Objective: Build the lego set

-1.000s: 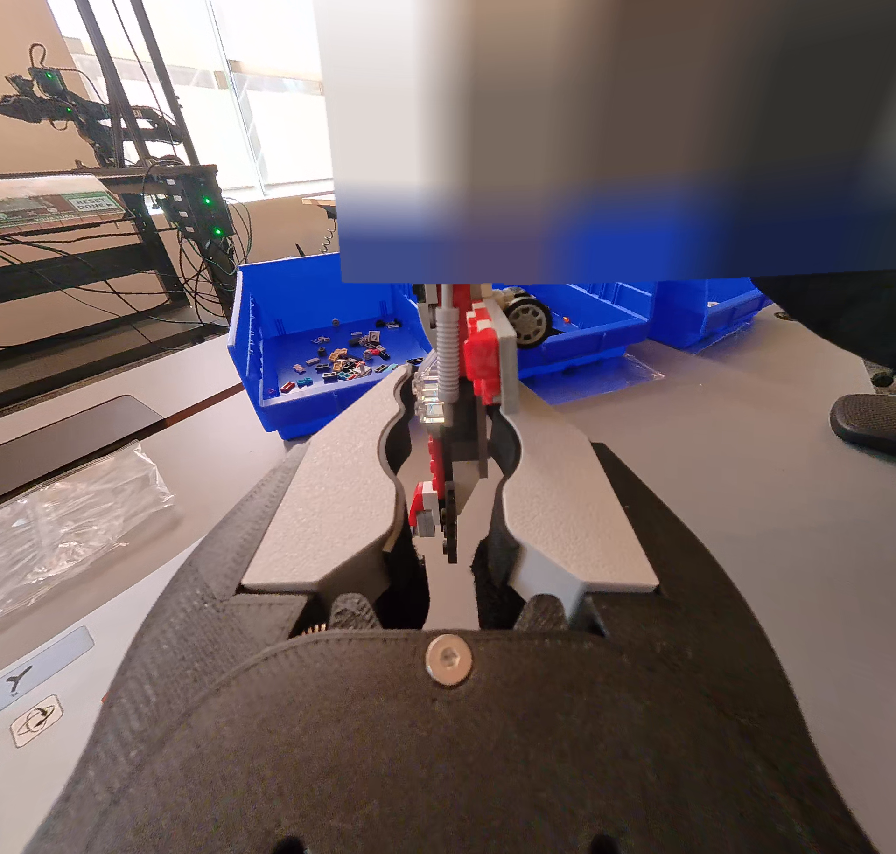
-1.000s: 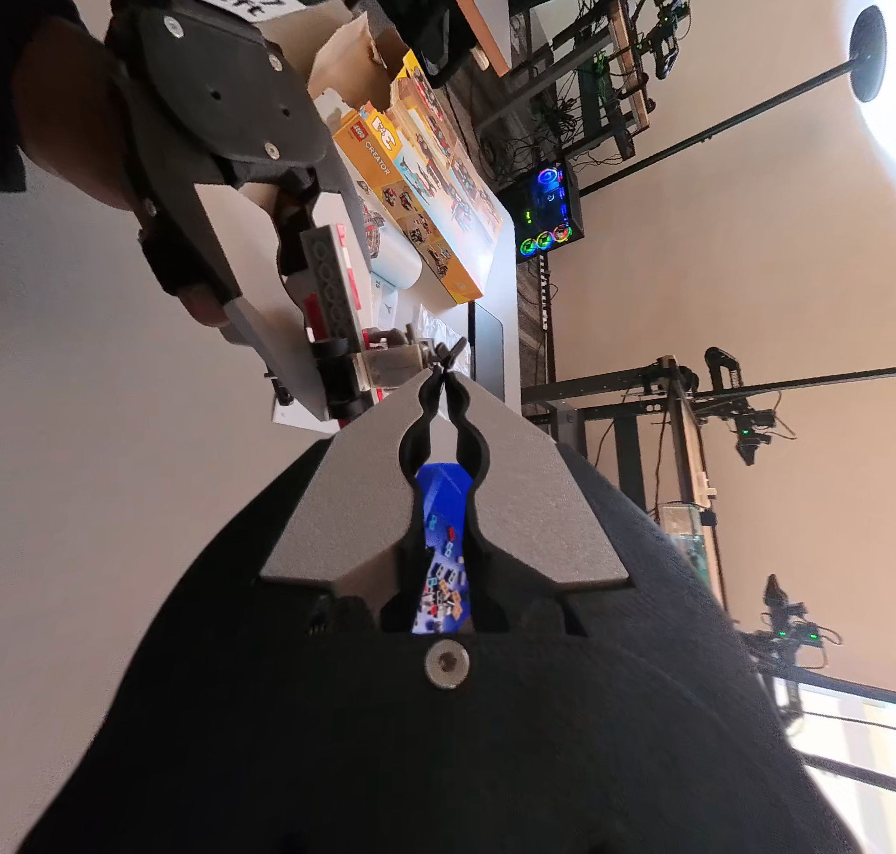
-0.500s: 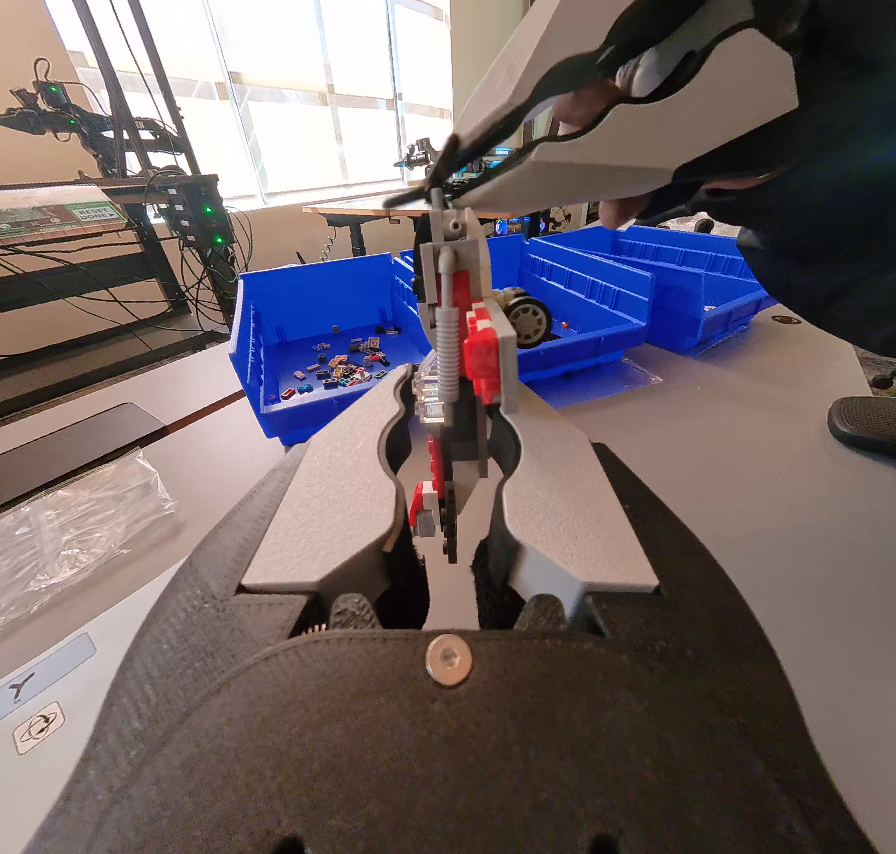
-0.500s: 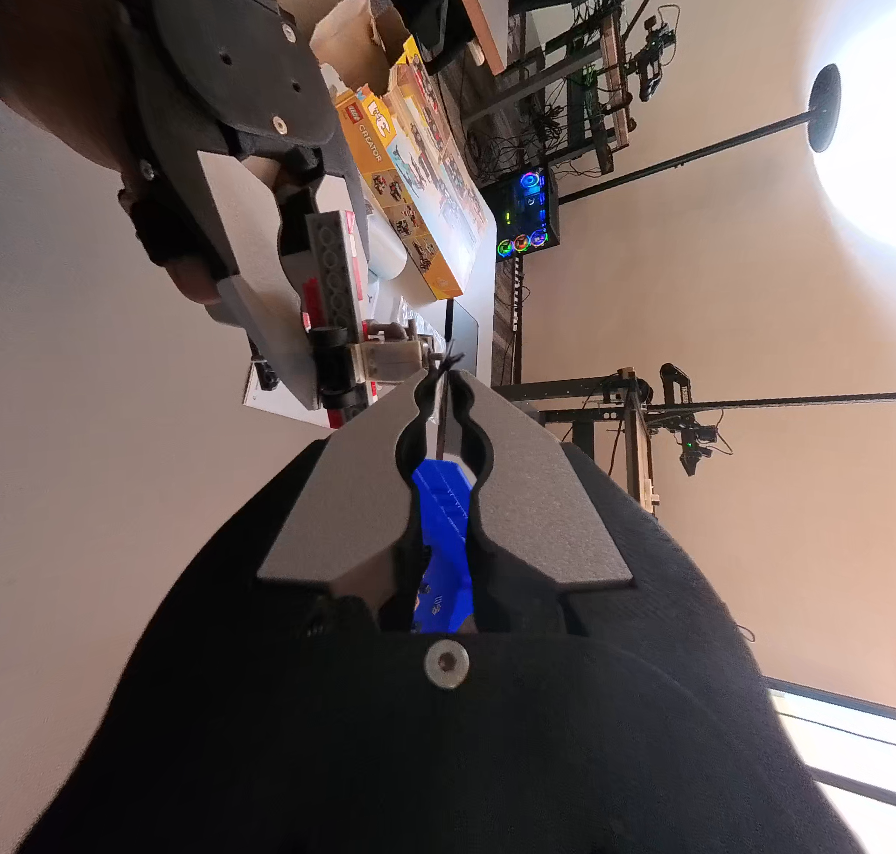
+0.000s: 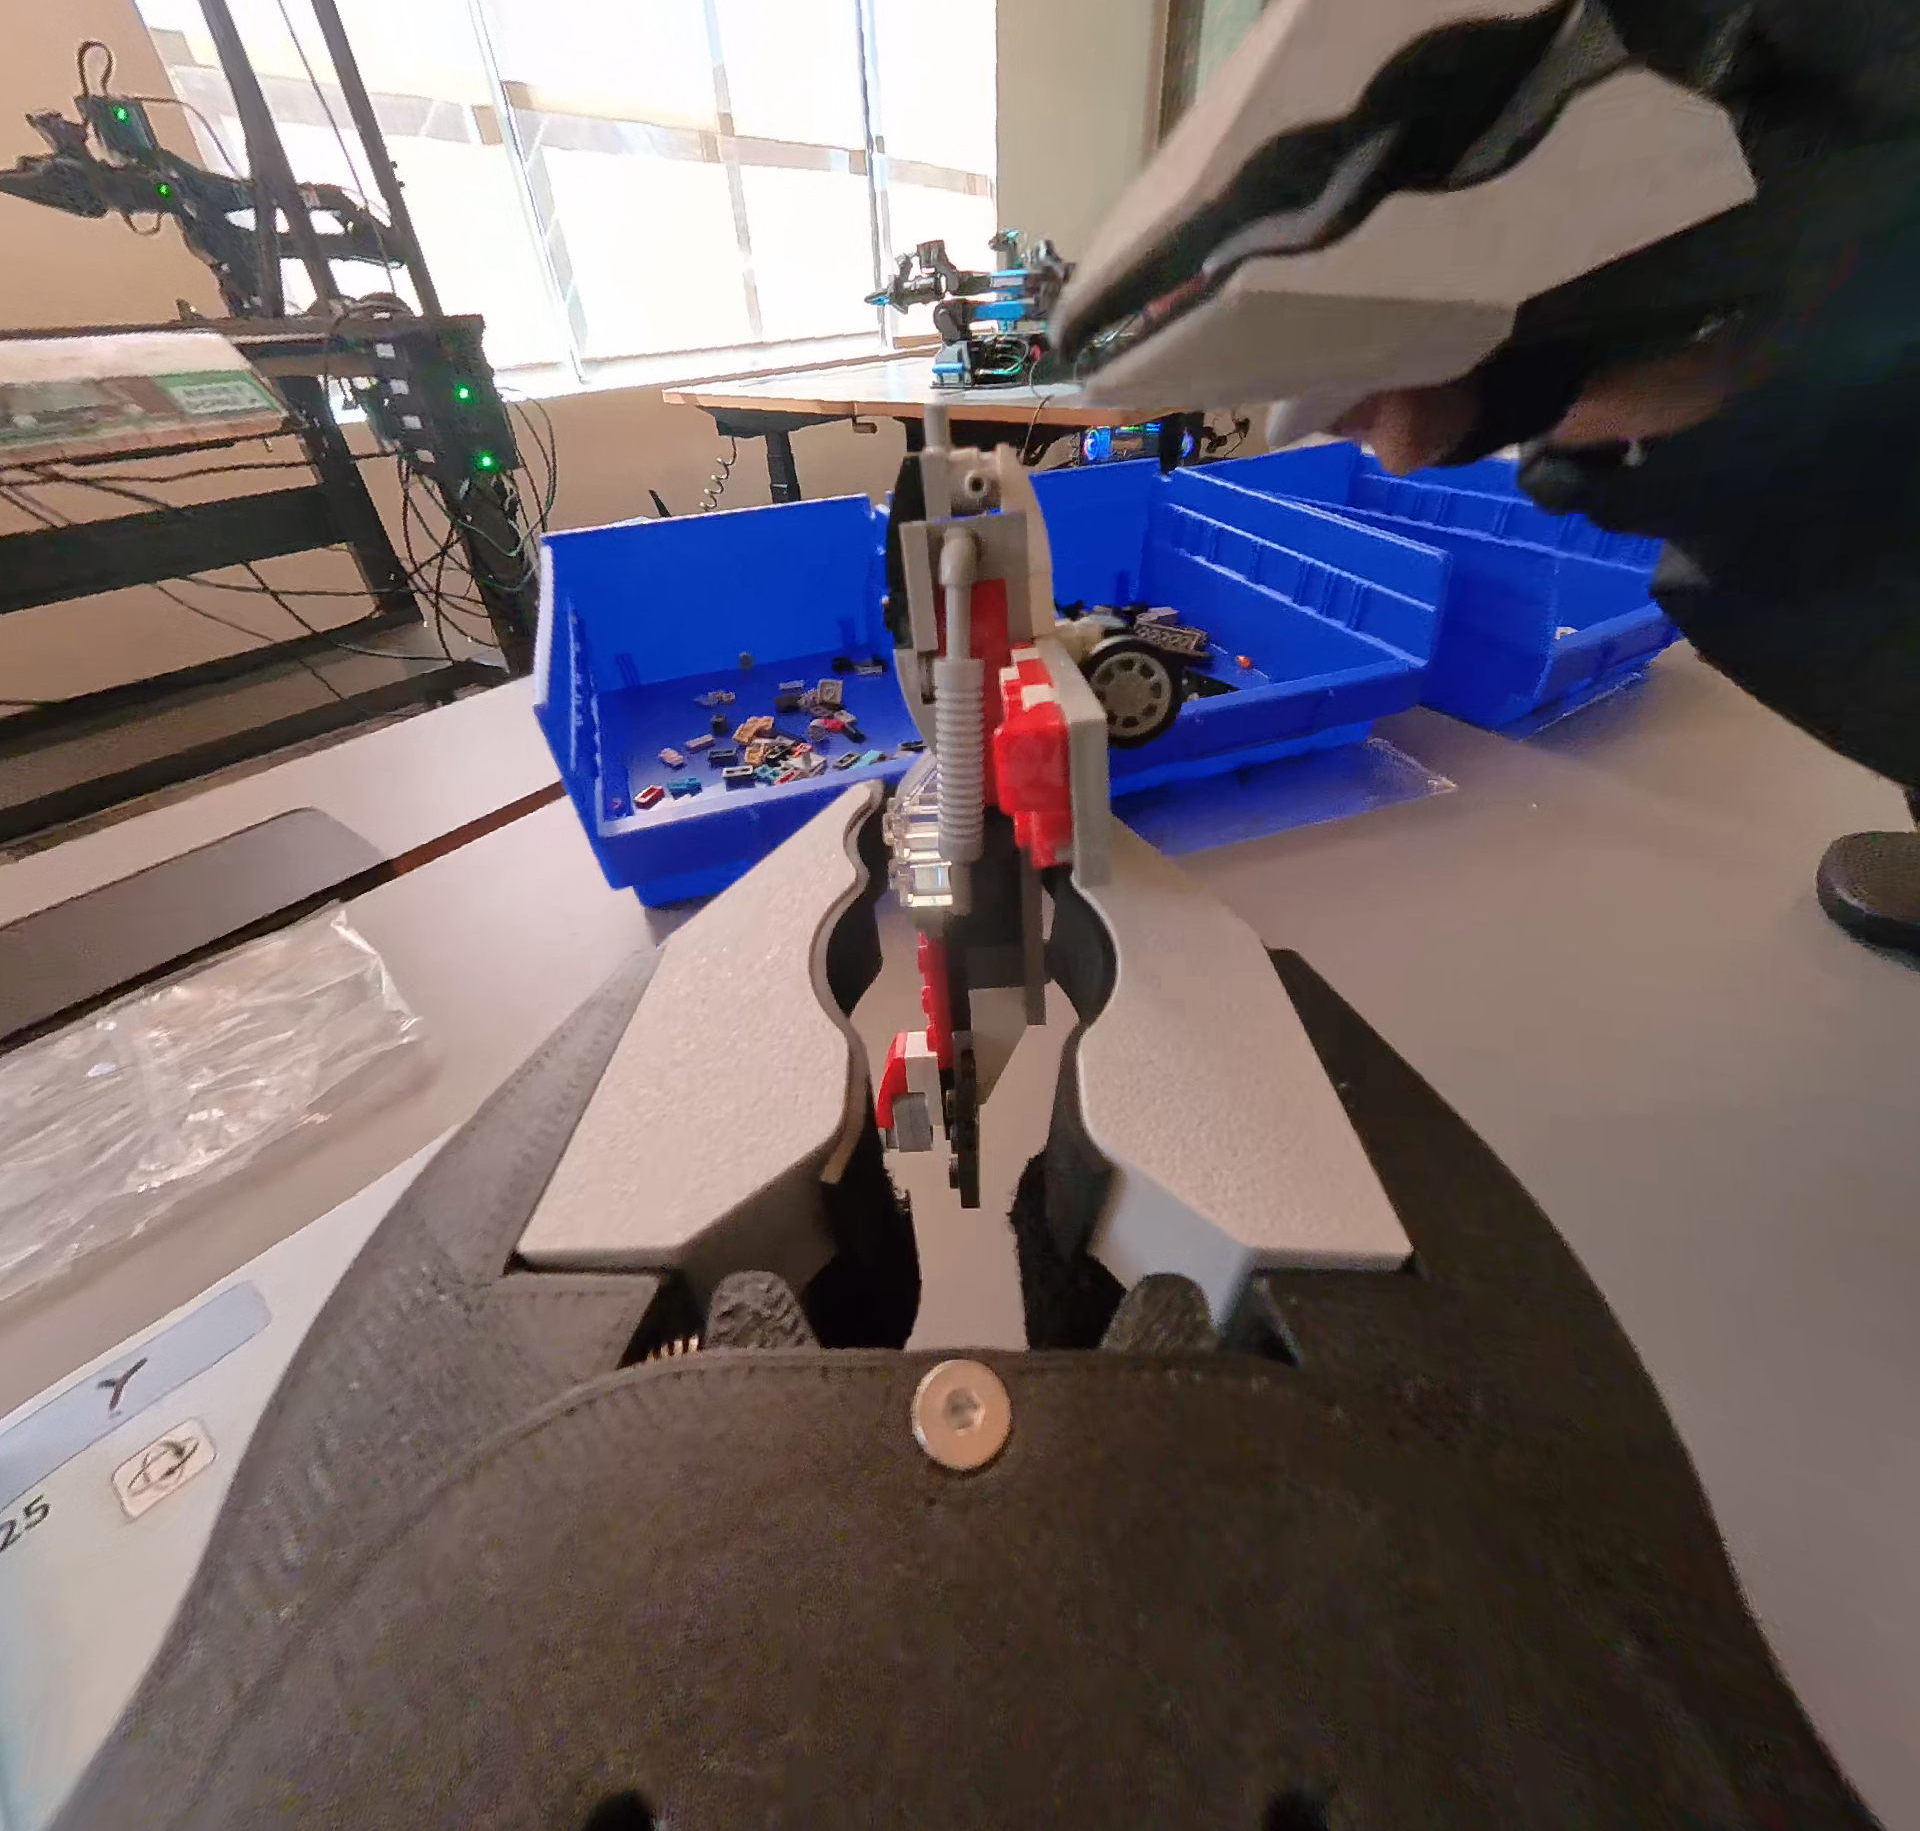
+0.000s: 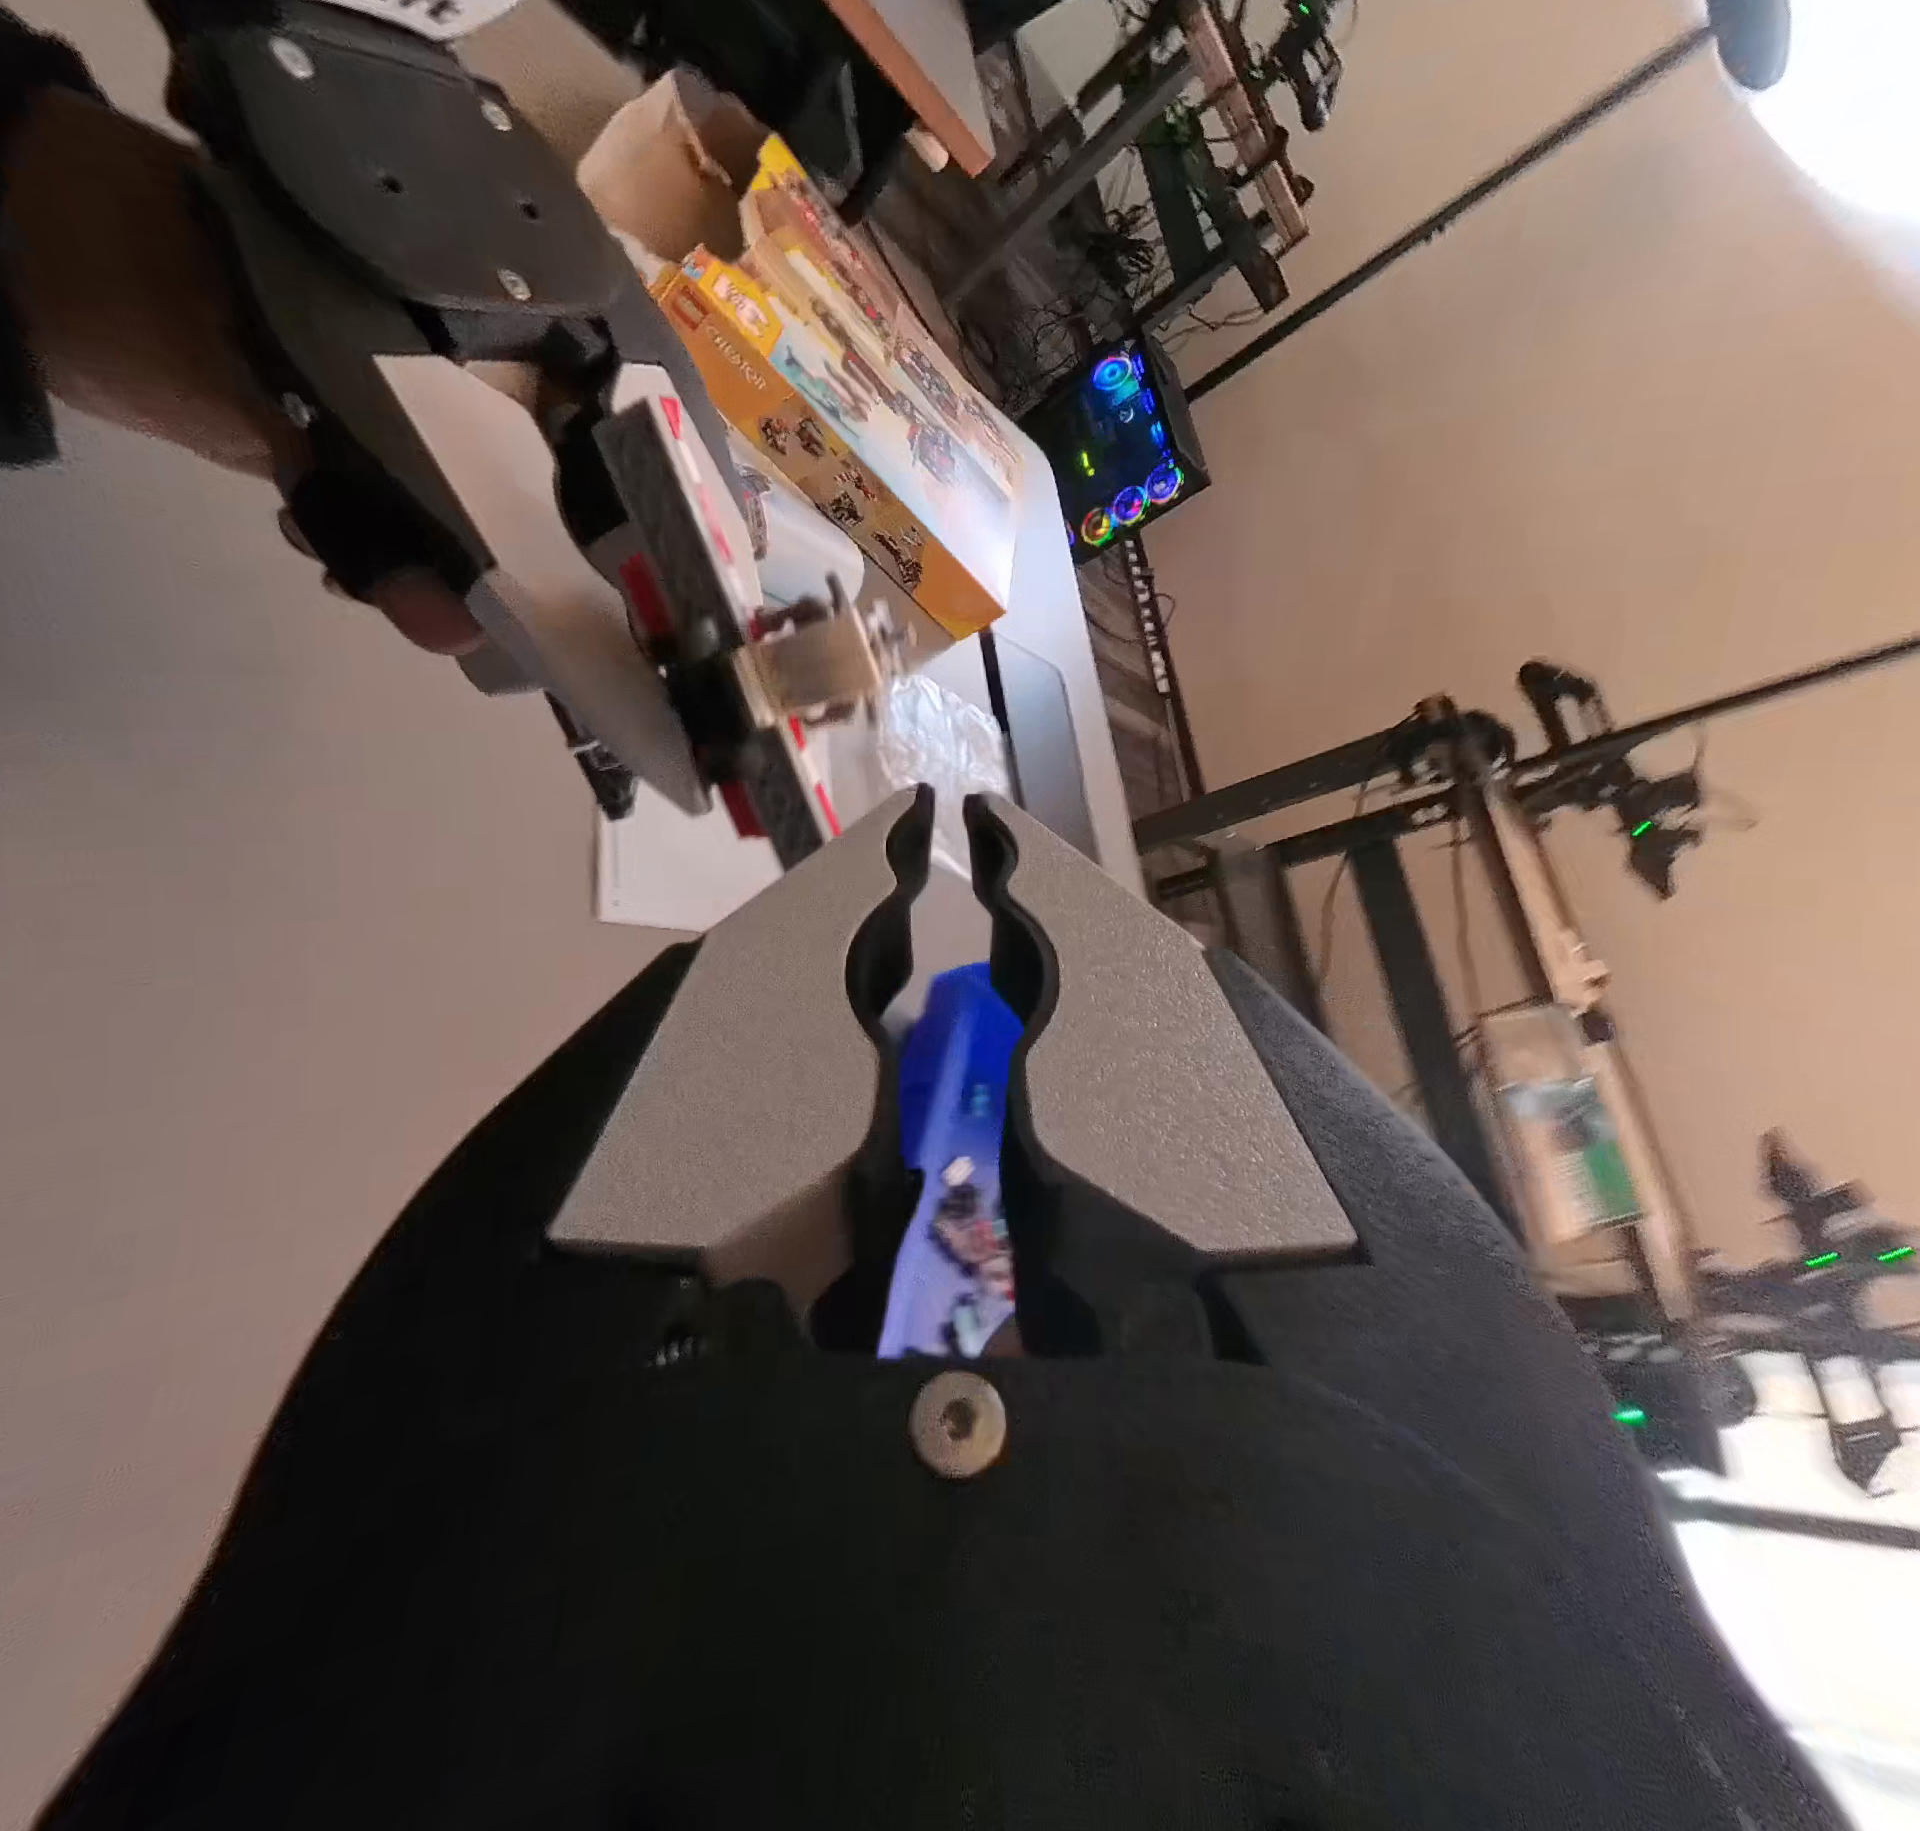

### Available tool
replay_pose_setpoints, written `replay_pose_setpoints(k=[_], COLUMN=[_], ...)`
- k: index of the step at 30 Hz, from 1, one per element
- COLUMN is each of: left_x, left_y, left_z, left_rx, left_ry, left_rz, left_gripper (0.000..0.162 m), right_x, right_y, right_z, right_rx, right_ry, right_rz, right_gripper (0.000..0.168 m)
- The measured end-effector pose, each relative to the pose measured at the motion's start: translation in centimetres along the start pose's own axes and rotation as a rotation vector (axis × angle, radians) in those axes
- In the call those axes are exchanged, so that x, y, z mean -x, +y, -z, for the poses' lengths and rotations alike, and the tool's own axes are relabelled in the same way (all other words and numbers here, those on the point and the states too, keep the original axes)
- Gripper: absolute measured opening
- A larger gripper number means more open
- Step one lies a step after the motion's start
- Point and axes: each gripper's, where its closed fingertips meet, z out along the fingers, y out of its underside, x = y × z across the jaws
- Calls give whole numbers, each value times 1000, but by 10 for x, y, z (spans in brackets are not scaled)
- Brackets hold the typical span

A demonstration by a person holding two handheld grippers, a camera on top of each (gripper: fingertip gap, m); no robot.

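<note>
Left wrist view: the left gripper (image 5: 971, 836) is held low over the grey table (image 5: 1507, 1002), its fingers levelled forward toward the blue bins (image 5: 727, 576). Its jaws are closed on the lego assembly (image 5: 977, 742), a red, grey and black build that is clamped by its lower part. The assembly is stood on end between the fingers, its long axis running up and away from the camera, with a ribbed grey tube along its front and a thin grey peg at the top. Loose small pieces (image 5: 769, 742) are scattered in the nearest bin, and a wheeled sub-build (image 5: 1132, 680) is seen in the bin behind the assembly.

The right gripper (image 5: 1081, 327) is held high at the upper right, just above and beside the assembly's top, without touching it. In the right wrist view, which is rolled on its side, the right gripper (image 6: 945, 810) is seen with a narrow gap between its tips, and nothing is held there. The left gripper (image 6: 665, 732) with the lego assembly (image 6: 686, 597) is seen just beyond those tips, and a set box (image 6: 873, 431) is laid farther back on the table.
</note>
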Motion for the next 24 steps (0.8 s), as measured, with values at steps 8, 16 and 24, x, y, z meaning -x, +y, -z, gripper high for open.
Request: replay_pose_setpoints(k=[8, 16, 24], left_x=[23, 20, 11], left_y=[5, 8, 15], left_z=[6, 2, -3], left_rx=[-30, -41, 23], left_ry=[-27, -8, 1], left_rz=[165, 204, 130], left_gripper=[26, 26, 26], right_x=[34, 63, 79], right_y=[101, 208, 240], right_z=[-15, -24, -42], right_rx=[38, 446, 629], right_ry=[46, 113, 100], right_rz=[-546, -882, -886], right_gripper=[8, 15, 16])
